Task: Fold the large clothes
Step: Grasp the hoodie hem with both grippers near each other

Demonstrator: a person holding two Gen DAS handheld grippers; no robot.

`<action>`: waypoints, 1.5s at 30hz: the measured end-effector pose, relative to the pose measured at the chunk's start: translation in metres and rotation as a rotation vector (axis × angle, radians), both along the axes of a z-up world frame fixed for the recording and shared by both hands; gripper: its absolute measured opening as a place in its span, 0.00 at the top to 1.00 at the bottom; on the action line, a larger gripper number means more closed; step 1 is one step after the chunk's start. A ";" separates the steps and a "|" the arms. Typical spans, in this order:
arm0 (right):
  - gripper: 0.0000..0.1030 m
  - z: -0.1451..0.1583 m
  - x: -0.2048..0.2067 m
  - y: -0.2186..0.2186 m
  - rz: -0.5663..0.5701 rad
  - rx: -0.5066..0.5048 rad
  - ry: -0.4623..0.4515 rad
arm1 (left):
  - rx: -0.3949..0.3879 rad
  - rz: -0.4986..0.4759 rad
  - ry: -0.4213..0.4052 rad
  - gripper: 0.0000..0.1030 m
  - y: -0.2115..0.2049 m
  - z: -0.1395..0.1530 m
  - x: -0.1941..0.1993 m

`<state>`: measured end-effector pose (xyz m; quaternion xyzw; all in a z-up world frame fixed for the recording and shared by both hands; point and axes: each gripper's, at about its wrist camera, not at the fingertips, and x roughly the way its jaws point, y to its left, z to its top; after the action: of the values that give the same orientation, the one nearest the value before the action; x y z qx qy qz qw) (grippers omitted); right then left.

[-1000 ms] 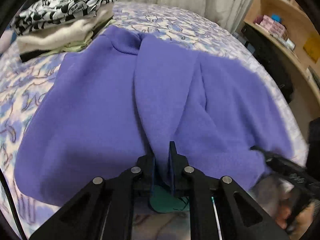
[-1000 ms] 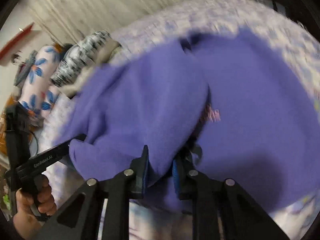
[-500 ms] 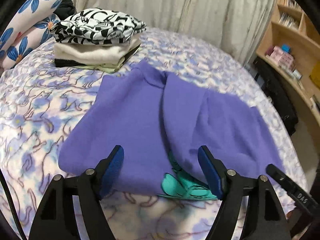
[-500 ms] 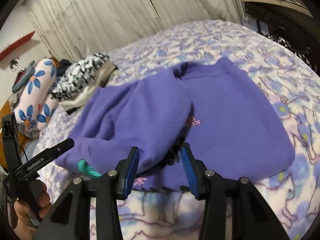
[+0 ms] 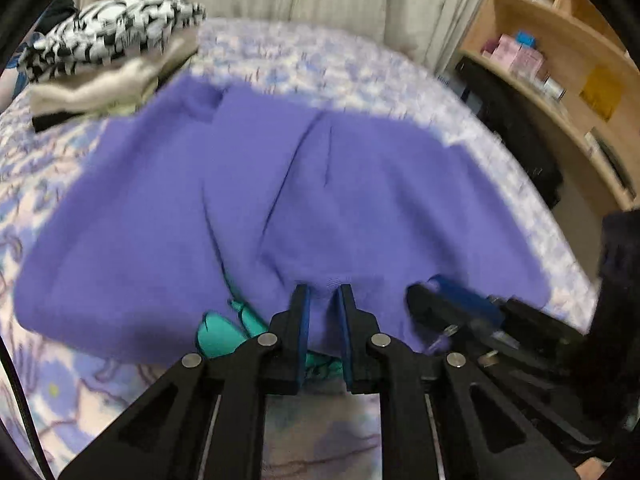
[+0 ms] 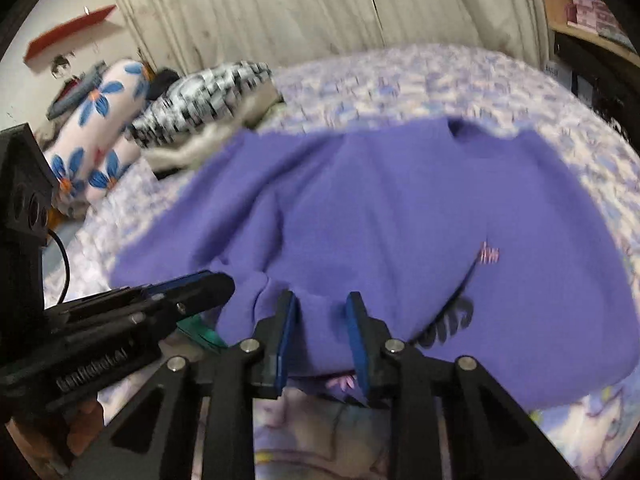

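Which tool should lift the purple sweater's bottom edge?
Probably both together, left leading. The left tool has just closed on the sweater hem; the right tool beside it has closed on hem cloth too.

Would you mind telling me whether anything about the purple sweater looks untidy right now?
Yes: a teal patch pokes out from under the purple sweater at its near hem, beside the left gripper, and creases run up the middle.

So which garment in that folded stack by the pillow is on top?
The black-and-white patterned one tops the stack; the cream garment lies beneath it, with a dark layer at the bottom edge.
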<state>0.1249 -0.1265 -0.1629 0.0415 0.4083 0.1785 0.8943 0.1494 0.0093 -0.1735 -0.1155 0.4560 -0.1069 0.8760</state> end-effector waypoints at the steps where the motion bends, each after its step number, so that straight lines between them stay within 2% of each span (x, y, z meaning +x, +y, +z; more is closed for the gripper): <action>1: 0.77 -0.001 0.000 -0.001 0.000 0.007 0.004 | 0.004 0.001 0.002 0.89 -0.001 -0.005 0.000; 9: 0.76 0.004 0.002 -0.002 0.004 0.026 0.019 | 0.001 -0.003 -0.007 0.88 -0.001 0.004 0.000; 14: 0.76 0.032 0.017 -0.003 -0.001 0.046 -0.042 | -0.062 0.025 -0.102 0.82 0.014 0.033 0.009; 17: 0.76 0.044 0.036 -0.003 -0.018 0.055 -0.059 | -0.042 0.053 -0.108 0.81 0.016 0.039 0.032; 20: 0.76 0.043 0.060 -0.003 -0.036 0.040 -0.071 | -0.052 0.069 -0.081 0.81 0.018 0.031 0.059; 24: 0.77 0.015 0.100 -0.021 -0.124 -0.031 -0.023 | 0.003 0.113 -0.011 0.81 0.024 0.001 0.095; 26: 0.91 0.002 0.110 -0.047 -0.174 0.027 0.001 | -0.039 0.118 -0.017 0.81 0.034 -0.007 0.102; 27: 1.00 -0.001 0.111 -0.057 -0.186 0.065 0.017 | -0.061 0.119 -0.017 0.81 0.037 -0.008 0.104; 29: 1.00 -0.003 0.111 -0.070 -0.203 0.119 0.028 | -0.080 0.114 -0.016 0.81 0.040 -0.010 0.104; 38: 0.97 0.009 0.098 -0.060 -0.222 0.074 0.037 | -0.028 0.107 -0.015 0.79 0.030 -0.003 0.101; 41: 0.97 0.012 0.092 -0.060 -0.221 0.104 0.050 | -0.043 0.111 0.003 0.75 0.031 0.002 0.097; 45: 0.97 0.020 0.076 -0.056 -0.223 0.112 0.042 | -0.060 0.115 0.005 0.60 0.032 0.010 0.085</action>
<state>0.2008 -0.1821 -0.1428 0.1405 0.4092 0.0995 0.8960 0.2345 0.0418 -0.1640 -0.1680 0.4474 -0.0696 0.8756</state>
